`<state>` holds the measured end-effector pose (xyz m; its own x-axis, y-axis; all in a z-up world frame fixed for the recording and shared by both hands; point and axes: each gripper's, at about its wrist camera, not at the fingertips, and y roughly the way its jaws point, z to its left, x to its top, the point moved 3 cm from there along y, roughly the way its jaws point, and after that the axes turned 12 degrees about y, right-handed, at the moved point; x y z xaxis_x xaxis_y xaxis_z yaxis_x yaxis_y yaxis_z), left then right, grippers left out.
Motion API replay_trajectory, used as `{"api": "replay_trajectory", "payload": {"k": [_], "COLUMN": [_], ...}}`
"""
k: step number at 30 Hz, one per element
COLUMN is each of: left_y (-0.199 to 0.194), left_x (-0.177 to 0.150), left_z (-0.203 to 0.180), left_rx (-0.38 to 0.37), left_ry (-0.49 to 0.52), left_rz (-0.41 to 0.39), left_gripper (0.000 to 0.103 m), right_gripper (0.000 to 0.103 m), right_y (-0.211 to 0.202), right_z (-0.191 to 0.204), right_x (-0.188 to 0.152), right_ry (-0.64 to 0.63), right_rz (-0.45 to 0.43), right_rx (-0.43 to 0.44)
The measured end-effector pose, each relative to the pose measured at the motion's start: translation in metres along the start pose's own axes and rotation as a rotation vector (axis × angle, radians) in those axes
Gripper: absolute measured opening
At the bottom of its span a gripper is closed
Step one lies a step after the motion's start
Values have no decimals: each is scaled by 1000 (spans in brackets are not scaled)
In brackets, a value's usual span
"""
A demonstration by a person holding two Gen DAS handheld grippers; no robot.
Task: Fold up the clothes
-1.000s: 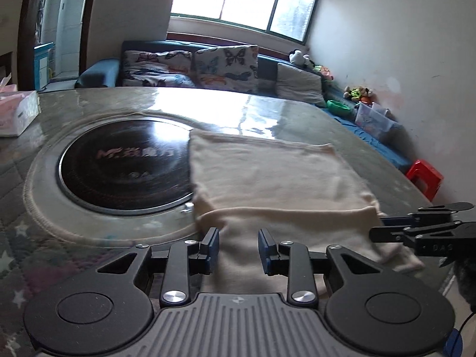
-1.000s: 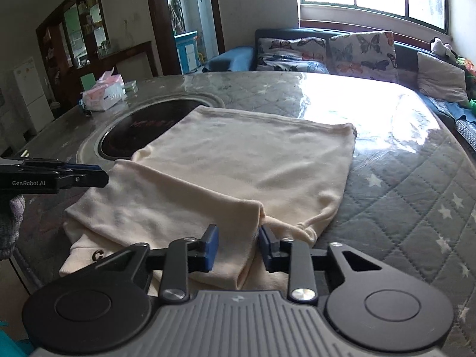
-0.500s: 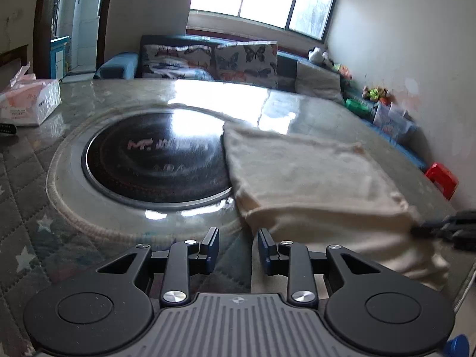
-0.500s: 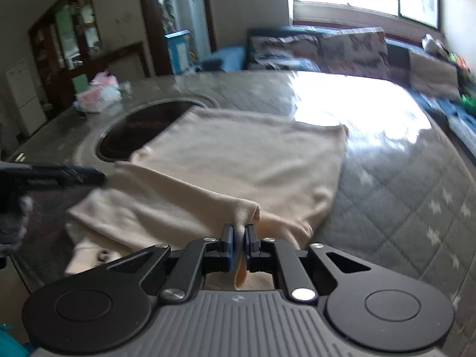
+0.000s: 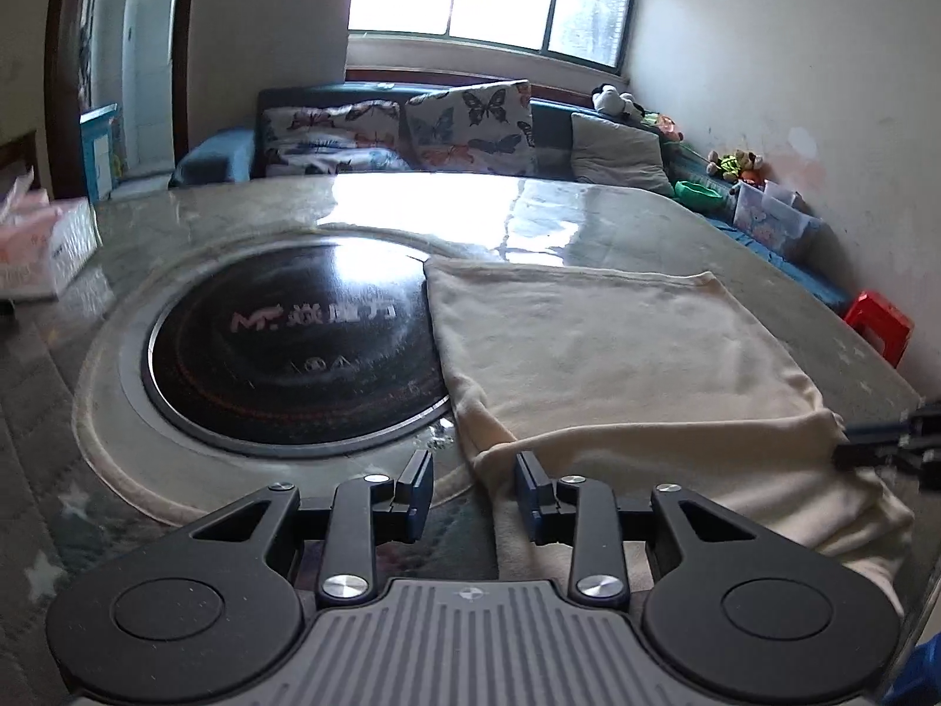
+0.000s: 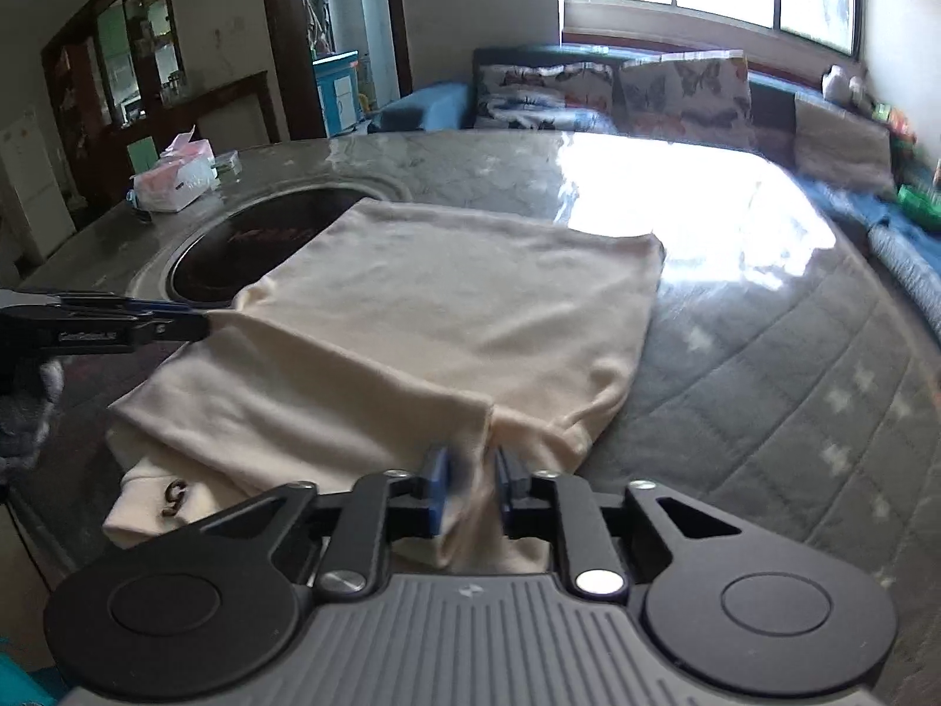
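Note:
A cream garment point(image 5: 617, 353) lies flat on the quilted table point(image 5: 588, 217), its near part folded over towards me. My left gripper point(image 5: 473, 488) stands open at the fold's left corner, which lies just inside its right finger. In the right wrist view the same garment point(image 6: 459, 306) spreads ahead. My right gripper point(image 6: 473, 485) straddles the fold's right corner, its jaws opening with the cloth loose between them. The left gripper point(image 6: 197, 323) shows at the far left, tip at the cloth's corner. The right gripper point(image 5: 882, 447) pokes in at the left wrist view's right edge.
A round black hob point(image 5: 294, 347) is set into the table left of the garment. A tissue box point(image 5: 41, 247) stands at the far left edge. A sofa with cushions point(image 5: 470, 129) runs behind the table, and a red stool point(image 5: 879, 323) stands by the wall.
The right gripper pinched the fold's corner half a second ago and its jaws now stand apart again. The left gripper's view has swung left, so only the cloth's corner lies between its fingers.

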<state>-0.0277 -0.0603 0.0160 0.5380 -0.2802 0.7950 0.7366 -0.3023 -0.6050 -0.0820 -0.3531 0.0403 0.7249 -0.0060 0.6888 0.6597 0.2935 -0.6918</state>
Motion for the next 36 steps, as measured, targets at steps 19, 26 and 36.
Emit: {"api": "replay_trajectory", "payload": {"k": [19, 26, 36], "left_y": [0, -7, -35], "left_x": [1, -11, -28], "left_z": [-48, -68, -75], "left_rx": [-66, -91, -90], "left_ry": [183, 263, 395], "left_rz": [-20, -26, -45], "left_gripper": [33, 33, 37], "right_gripper": [23, 24, 35], "right_y": [2, -5, -11], "right_z": [25, 26, 27], "right_x": [-2, -24, -28], "right_ry": [-181, -204, -240], "right_rz": [-18, 26, 22], "right_rx": [27, 45, 40]}}
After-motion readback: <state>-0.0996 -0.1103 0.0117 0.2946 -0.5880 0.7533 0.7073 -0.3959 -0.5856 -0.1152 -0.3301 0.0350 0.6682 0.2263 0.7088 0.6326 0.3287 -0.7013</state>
